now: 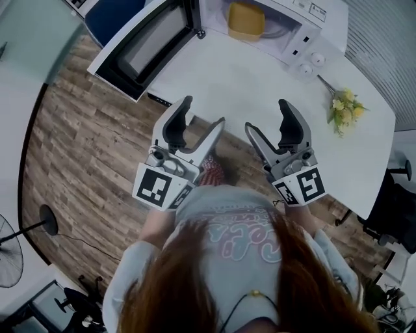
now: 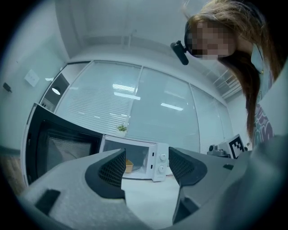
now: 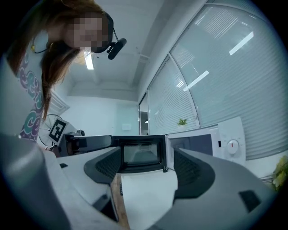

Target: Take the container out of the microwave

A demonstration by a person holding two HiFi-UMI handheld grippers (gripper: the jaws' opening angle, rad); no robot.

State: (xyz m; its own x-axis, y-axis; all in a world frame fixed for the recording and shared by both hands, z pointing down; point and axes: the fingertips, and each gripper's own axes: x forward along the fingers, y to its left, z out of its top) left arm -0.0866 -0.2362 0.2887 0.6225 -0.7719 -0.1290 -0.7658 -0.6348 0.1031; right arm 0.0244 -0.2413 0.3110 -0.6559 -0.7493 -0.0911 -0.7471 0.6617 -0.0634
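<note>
While I stood before the white table (image 1: pixel 260 91), I held both grippers near its front edge, side by side and not touching each other. My left gripper (image 1: pixel 203 112) had its jaws wide apart with nothing between them; through the gap its camera saw only the table top and the white microwave (image 1: pixel 292 29) farther away. My right gripper (image 1: pixel 267 115) was in the same state, jaws spread and empty. The microwave stood at the far side of the table, and its door (image 1: pixel 140 45) was swung fully open to the left. The yellow container (image 1: pixel 246 19) sat inside the microwave, well apart from both grippers. A small bunch of yellow flowers (image 1: pixel 344 109) lay on the table, to the right of the microwave. Beside the table was a wooden floor (image 1: pixel 84 143).
</note>
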